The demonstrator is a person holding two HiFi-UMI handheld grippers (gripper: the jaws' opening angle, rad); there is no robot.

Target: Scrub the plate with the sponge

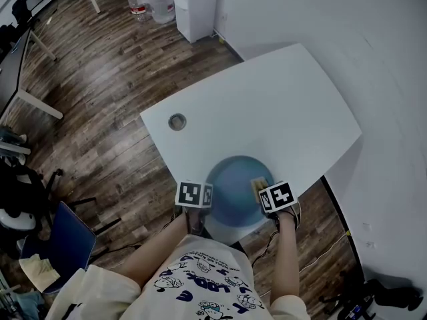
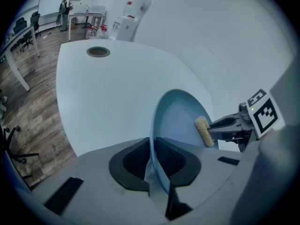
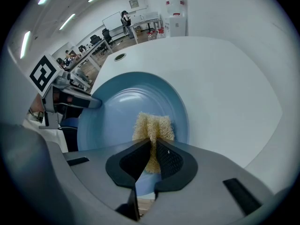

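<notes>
Currently in hand: the scrubbing itself, judging by the sponge [image 3: 152, 125] set against the plate's face.
Plate: a light blue plate [image 1: 235, 191] at the near edge of the white tabletop [image 1: 267, 105]. Its near rim seems to jut past that edge, and the head view is too small to tell whether it lies flat or is tipped up.
Left gripper: the left gripper [image 2: 153, 161] is clamped on the plate's near-left rim, jaws pinching the thin edge from both sides.
Right gripper: the right gripper [image 3: 152, 156] is clenched on the yellowish fibrous sponge, which sticks out past the jaws and touches the plate's inner face on its right side.
Next move: probably a sweep of the sponge across the hollow toward the left rim. That calls for even pressure and a firm left grip, so the plate neither slides nor tips off the edge.
Elsewhere: a round cable port [image 1: 177, 121] in the tabletop, well apart from the plate.
</notes>
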